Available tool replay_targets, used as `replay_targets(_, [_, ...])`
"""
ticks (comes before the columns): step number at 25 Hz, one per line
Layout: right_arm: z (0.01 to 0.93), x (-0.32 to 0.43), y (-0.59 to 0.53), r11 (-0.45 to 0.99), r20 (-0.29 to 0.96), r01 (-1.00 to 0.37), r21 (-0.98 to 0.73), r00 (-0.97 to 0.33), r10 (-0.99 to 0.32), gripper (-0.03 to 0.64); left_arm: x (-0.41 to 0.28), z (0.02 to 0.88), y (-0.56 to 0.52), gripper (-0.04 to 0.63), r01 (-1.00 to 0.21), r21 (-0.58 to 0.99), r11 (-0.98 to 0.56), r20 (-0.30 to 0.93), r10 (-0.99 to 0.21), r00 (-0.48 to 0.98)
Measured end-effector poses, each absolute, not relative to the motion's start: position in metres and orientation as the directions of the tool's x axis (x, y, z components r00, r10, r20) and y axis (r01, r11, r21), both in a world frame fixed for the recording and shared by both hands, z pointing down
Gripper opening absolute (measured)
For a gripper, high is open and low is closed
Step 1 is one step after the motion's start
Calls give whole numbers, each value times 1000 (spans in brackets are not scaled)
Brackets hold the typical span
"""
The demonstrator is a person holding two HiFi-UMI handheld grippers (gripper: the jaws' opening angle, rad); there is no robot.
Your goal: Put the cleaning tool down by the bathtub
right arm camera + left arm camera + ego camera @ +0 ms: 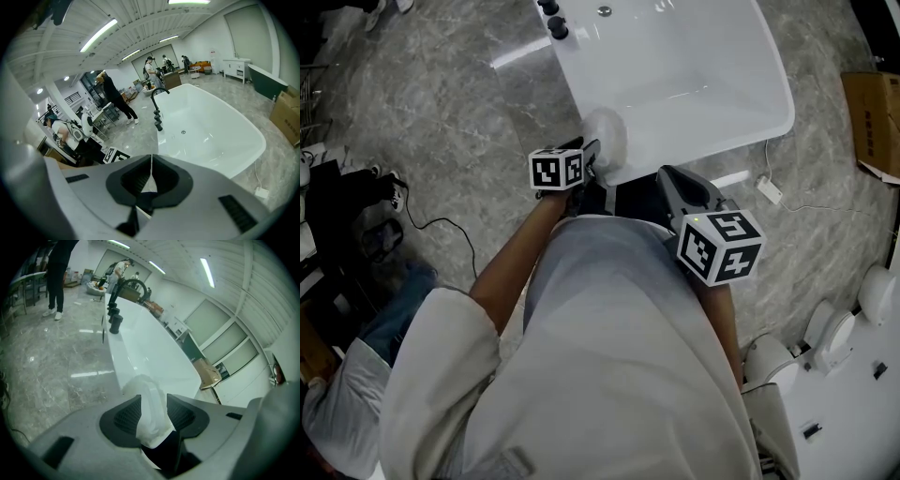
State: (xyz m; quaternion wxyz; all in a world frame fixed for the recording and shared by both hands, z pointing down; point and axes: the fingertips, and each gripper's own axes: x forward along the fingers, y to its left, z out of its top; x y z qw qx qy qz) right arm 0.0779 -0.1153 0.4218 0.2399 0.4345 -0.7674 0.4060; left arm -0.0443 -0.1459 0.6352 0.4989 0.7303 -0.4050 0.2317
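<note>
Jaws of left gripper clenched on the white fluffy cleaning tool | jaws of right gripper pressed together, nothing between | tool at bathtub near rim — 7 o'clock corner | right gripper at tool's 4 o'clock, apart
</note>
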Motion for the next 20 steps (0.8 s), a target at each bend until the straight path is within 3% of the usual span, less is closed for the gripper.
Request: replay_targets(20, [415,44,-126,322,681,-839,-439,-544,-490,12,-77,563,-154,76,-796,572,-198,670,-446,593])
